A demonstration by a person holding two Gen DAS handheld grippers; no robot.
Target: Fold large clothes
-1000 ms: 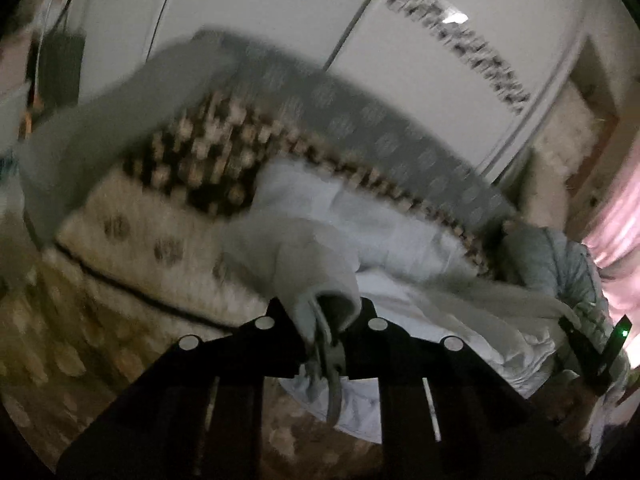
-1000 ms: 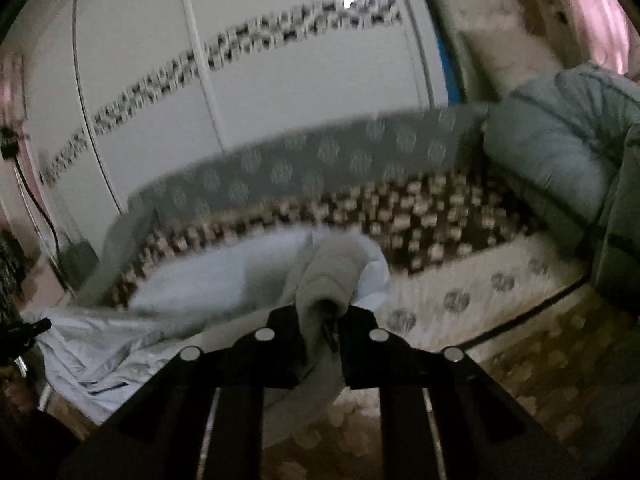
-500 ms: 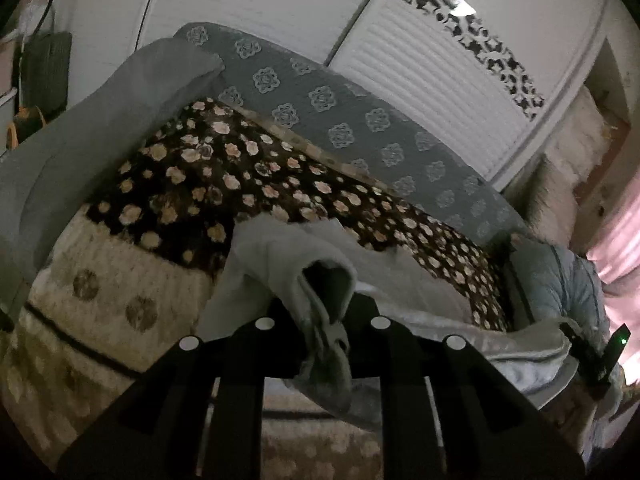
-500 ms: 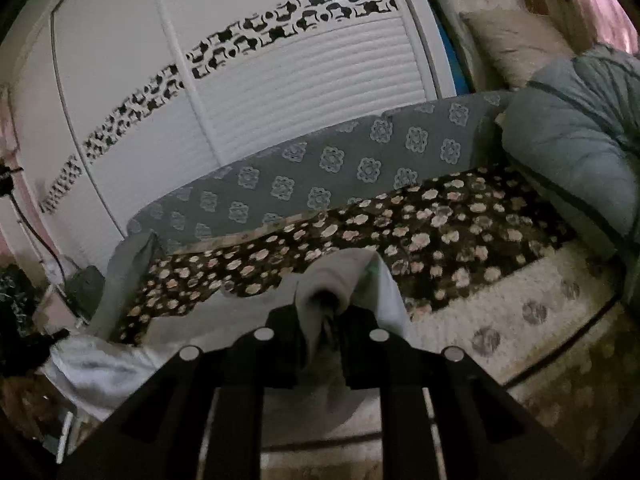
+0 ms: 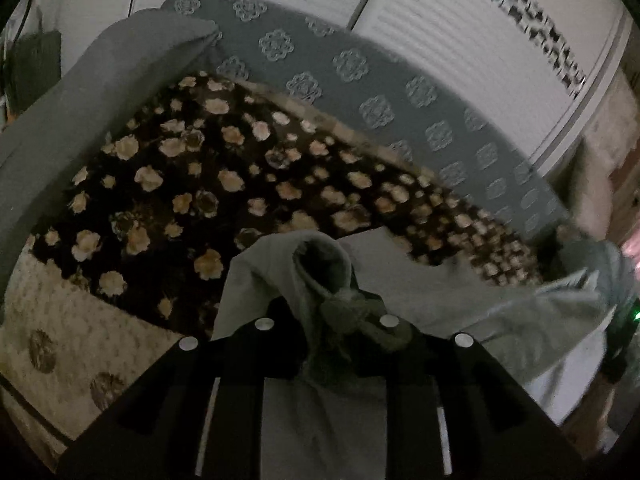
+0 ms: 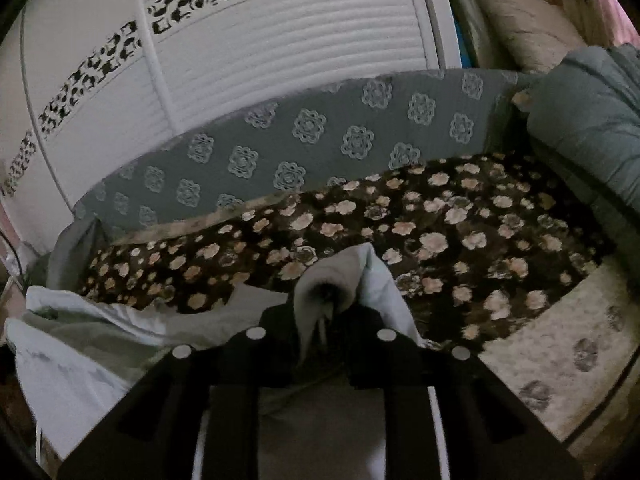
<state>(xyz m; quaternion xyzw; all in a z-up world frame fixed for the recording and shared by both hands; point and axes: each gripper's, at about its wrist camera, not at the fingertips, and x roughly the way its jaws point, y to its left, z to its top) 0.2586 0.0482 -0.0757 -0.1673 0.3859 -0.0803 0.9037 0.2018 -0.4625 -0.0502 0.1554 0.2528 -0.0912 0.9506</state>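
A large pale grey-white garment (image 5: 472, 312) is held by both grippers above a sofa. My left gripper (image 5: 326, 312) is shut on a bunched edge of the garment, which stretches away to the right toward the other gripper (image 5: 618, 344). My right gripper (image 6: 324, 312) is shut on another bunched edge of the garment (image 6: 80, 344), which trails off to the left. The cloth hides the fingertips in both views.
The sofa seat carries a dark brown throw with pale flowers (image 5: 192, 176) (image 6: 460, 232) and a cream fringe (image 5: 60, 332). A grey patterned backrest (image 6: 312, 140) stands before white louvred wardrobe doors (image 6: 280, 48). A grey-blue cushion (image 6: 592, 120) lies at the right end.
Both grippers have lifted and moved toward the sofa with the garment held. The garment has come up off the seat, so more of the flowered throw shows.
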